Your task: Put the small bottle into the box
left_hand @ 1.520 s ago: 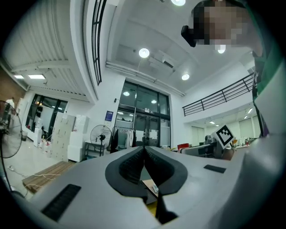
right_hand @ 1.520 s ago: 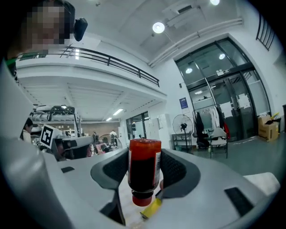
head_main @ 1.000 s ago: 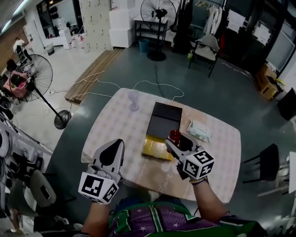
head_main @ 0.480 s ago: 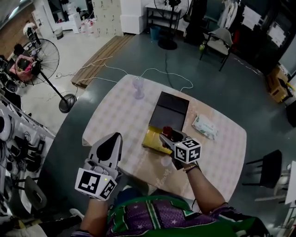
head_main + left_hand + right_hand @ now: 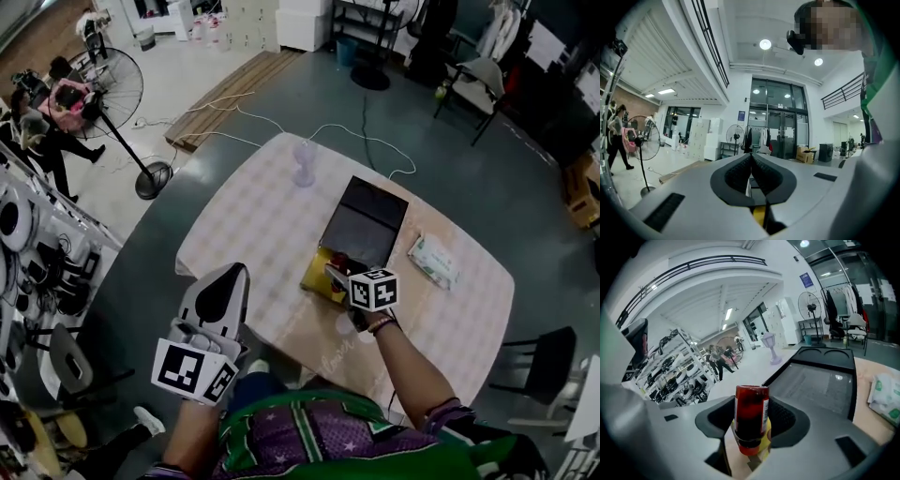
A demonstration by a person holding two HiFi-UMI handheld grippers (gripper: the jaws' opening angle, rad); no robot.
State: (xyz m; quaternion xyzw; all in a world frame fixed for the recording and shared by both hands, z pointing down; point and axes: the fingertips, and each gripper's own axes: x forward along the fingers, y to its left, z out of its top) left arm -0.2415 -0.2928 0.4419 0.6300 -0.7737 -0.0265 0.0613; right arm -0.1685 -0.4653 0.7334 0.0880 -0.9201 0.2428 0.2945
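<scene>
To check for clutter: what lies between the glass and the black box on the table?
Nothing: only bare tablecloth lies between the glass and the box, as the head view shows.

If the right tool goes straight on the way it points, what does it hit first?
Probably the black box just ahead; the small bottle in its grip would likely touch first, though depth is unclear.

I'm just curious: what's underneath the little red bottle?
The yellow part of the box shows under the small bottle gripped by the right tool. The tool covers most of it, hiding any contents.
</scene>
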